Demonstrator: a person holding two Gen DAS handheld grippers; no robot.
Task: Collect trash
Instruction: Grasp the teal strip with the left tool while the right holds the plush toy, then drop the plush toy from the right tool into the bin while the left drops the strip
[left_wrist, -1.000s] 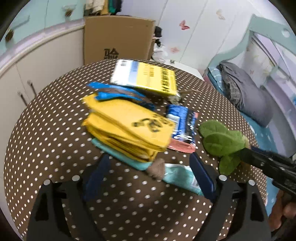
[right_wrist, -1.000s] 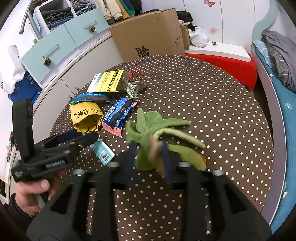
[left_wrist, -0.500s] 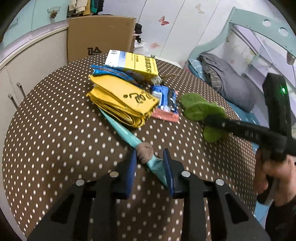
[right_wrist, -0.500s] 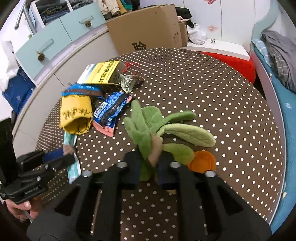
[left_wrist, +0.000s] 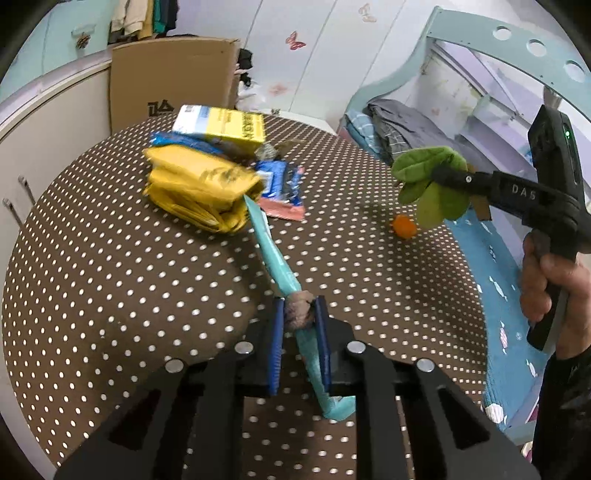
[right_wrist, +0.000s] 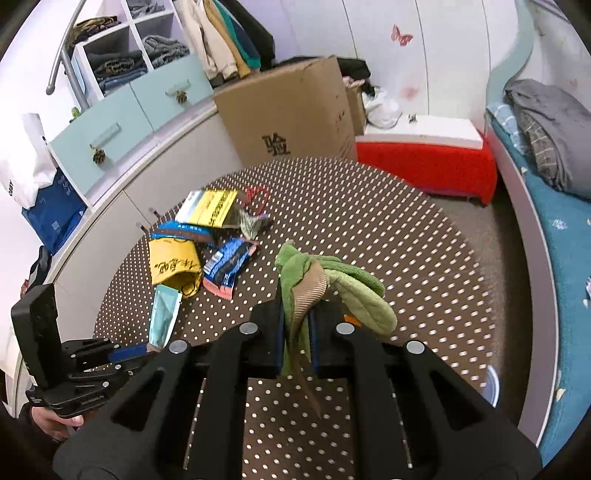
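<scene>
The table (left_wrist: 110, 266) still carries most of the litter at its far left: the yellow bag (left_wrist: 199, 184), a box (left_wrist: 221, 123) and a blue wrapper (left_wrist: 280, 181). The right gripper (right_wrist: 297, 317) has clamped the green plush (right_wrist: 332, 284) and lifted it, baring an orange disc (left_wrist: 404, 226). The left gripper (left_wrist: 300, 314) has just been closing and now pinches the teal wrapper (left_wrist: 269, 254), its far end touching the bag. Two pieces look ready to carry off.

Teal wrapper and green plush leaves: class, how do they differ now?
The teal wrapper is flat, slick and straight, its far end on the table; the green plush leaves are fuzzy, floppy and lifted clear. Both are clamped: left gripper, right gripper.
</scene>
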